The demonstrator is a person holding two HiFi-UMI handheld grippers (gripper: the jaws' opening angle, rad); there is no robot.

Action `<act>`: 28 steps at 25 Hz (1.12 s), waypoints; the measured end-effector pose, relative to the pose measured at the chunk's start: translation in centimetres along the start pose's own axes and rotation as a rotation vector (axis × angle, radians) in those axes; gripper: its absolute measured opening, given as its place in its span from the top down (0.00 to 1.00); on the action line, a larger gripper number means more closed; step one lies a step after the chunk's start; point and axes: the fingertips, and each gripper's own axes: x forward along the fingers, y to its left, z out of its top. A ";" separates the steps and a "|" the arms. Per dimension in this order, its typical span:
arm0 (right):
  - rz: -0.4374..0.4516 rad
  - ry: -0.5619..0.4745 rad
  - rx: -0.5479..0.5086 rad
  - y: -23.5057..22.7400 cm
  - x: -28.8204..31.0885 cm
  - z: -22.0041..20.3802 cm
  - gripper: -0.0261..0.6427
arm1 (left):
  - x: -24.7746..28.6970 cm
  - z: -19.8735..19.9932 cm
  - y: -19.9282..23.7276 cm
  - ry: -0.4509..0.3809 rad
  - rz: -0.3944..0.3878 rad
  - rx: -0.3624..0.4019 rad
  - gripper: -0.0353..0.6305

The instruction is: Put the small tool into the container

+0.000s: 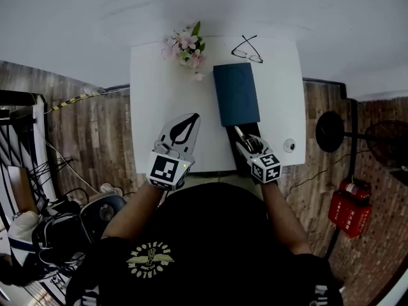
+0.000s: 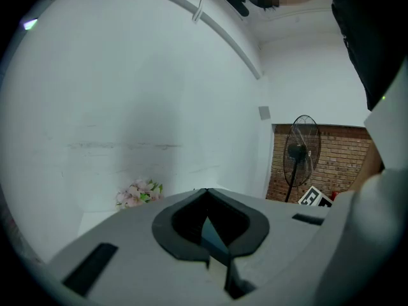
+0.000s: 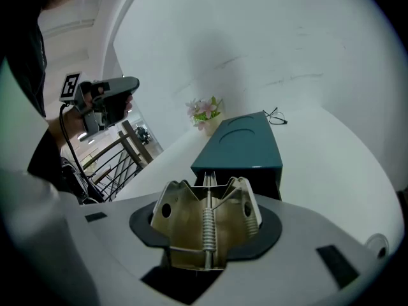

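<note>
Spring clamp [image 3: 207, 225]: a small pale metal piece gripped in the right tool [image 1: 250, 144], above the near edge of the desk [image 1: 153, 94] and just short of the container [image 1: 236, 93].
Long axis: it runs along the right tool's jaws, with the coil spring lying down the middle of it.
Pointing: the thin nose faces away from the person, toward the near end of the container. From the head view it leans slightly left. The two winged halves, each with a round hole, spread to either side.
Contact with container: the nose reaches up to the container's near edge. I can't tell whether it touches.
Right tool: its jaws stand partway apart, pressed on the clamp's sides.
Left tool [image 1: 194, 117]: the jaw tips meet with nothing between them. It is held over the near left part of the desk, well apart from the container.
Container: a dark teal box lying lengthwise away from the person, with its near end dark and open.
Desk, far side: pink flowers [image 1: 187, 46] and a pair of glasses [image 1: 247, 50].
Floor, right: a standing fan [image 1: 331, 131].
</note>
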 end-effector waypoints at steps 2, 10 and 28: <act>-0.006 0.032 -0.005 -0.4 0.8 -1.1 0.68 | -0.3 -0.3 0.5 0.009 0.010 0.001 0.94; -0.030 0.125 0.002 -0.7 2.7 -3.6 0.67 | -1.5 -0.3 1.7 0.008 0.035 -0.006 0.94; -0.111 0.068 -0.093 -0.2 -1.7 -0.9 0.52 | -3.9 2.4 1.7 -0.060 0.048 -0.011 0.94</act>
